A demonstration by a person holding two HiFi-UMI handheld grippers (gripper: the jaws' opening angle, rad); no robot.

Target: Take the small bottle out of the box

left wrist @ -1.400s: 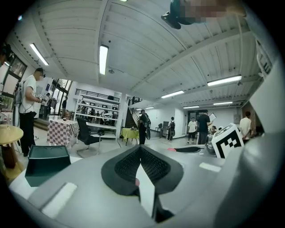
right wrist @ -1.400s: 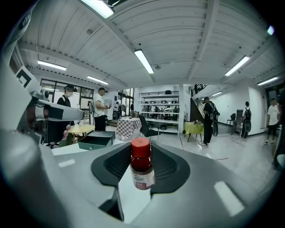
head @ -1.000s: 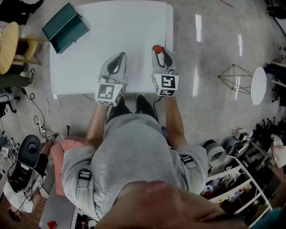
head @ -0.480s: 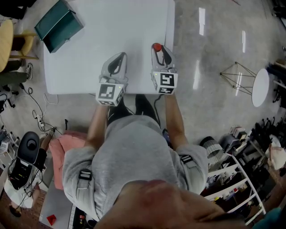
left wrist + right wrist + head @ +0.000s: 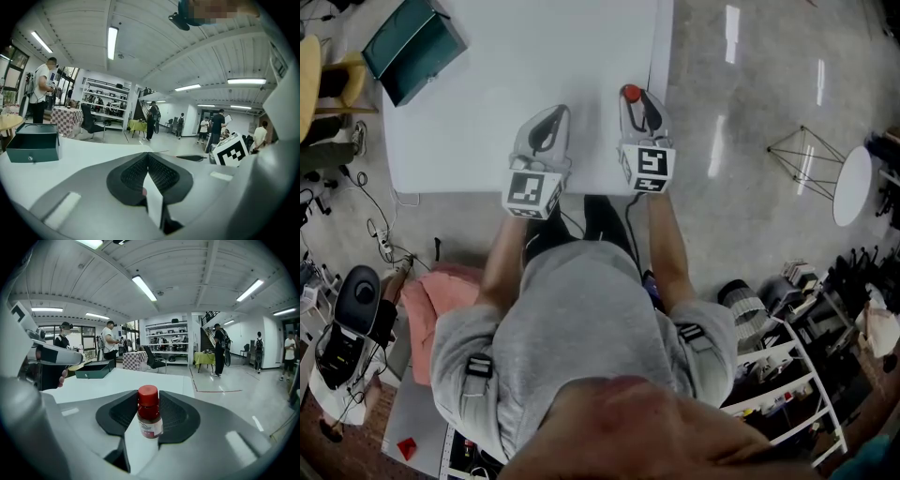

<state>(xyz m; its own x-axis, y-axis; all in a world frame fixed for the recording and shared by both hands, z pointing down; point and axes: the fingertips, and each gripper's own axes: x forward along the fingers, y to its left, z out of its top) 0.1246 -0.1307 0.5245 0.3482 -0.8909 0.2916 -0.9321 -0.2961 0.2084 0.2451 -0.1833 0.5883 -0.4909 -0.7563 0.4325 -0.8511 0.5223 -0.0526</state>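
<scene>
The small bottle [image 5: 150,420] looks glossy, its cap [image 5: 148,392] smooth plastic, the table [image 5: 506,66] matt.

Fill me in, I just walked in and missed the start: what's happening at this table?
A person at a white table holds a hand-held gripper in each hand. The right hand-held gripper clamps a small red-capped bottle upright between its jaws. The left hand-held gripper is shut and empty. The green box sits at the table's far left corner, away from both, so the bottle is already out.
</scene>
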